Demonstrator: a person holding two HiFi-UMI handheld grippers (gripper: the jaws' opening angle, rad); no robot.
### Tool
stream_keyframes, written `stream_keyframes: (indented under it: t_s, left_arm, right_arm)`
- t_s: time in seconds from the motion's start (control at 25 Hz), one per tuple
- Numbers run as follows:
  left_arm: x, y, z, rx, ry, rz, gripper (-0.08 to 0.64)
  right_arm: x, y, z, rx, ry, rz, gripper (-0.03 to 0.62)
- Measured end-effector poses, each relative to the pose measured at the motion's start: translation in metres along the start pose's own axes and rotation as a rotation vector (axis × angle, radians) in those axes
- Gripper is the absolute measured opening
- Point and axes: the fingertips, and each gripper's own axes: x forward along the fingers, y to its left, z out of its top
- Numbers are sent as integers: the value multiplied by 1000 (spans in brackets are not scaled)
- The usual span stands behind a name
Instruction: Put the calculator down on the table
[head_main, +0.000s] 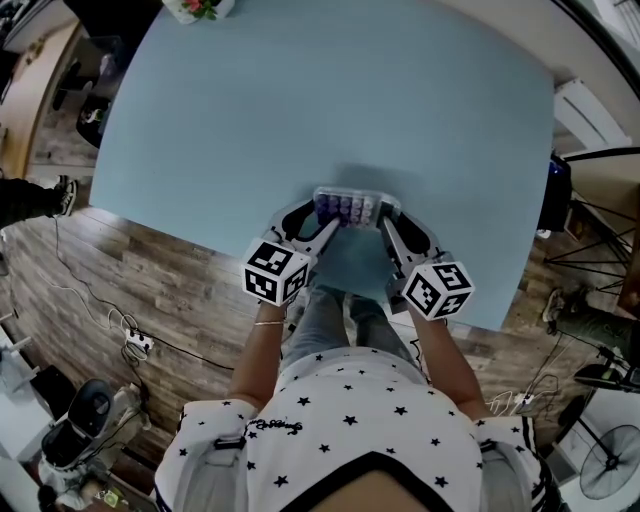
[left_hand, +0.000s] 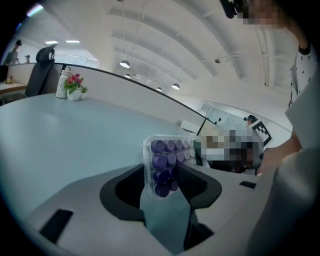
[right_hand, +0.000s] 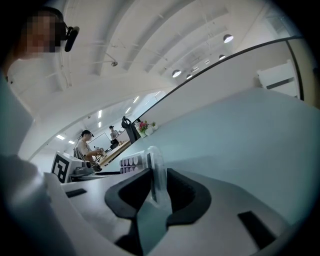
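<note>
The calculator (head_main: 348, 208), a clear-cased slab with rows of purple keys, hangs just above the near part of the pale blue table (head_main: 300, 100). Both grippers hold it from the person's side. My left gripper (head_main: 322, 216) clamps its left end, my right gripper (head_main: 381, 216) its right end. The left gripper view shows the calculator (left_hand: 167, 161) key-face on, wedged between the dark pads of the left gripper (left_hand: 162, 176). In the right gripper view the calculator (right_hand: 154, 172) stands edge-on, pinched in the right gripper (right_hand: 157, 184).
A small pot of flowers (head_main: 197, 8) stands at the table's far edge, with a white bottle (left_hand: 62, 82) and an office chair (left_hand: 42, 65) by it. Wood floor with cables (head_main: 130, 340) lies left of the table. People (right_hand: 87, 145) work at a distant desk.
</note>
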Motion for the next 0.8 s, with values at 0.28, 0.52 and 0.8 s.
stream_keyframes:
  t_s: [0.28,0.52,0.8]
  left_arm:
    - [8,-2,-10,11,41,15,207]
    - [13,-2,-14,24,66,21,207]
    - [18,-1,-14,32,73,18,207]
  right_arm:
    - [0,-9,-9,-9,26,-17,97]
    - [1,-14,-14,-15,51,-30,98]
    - [5,-20,-17,-8,76,-58,98]
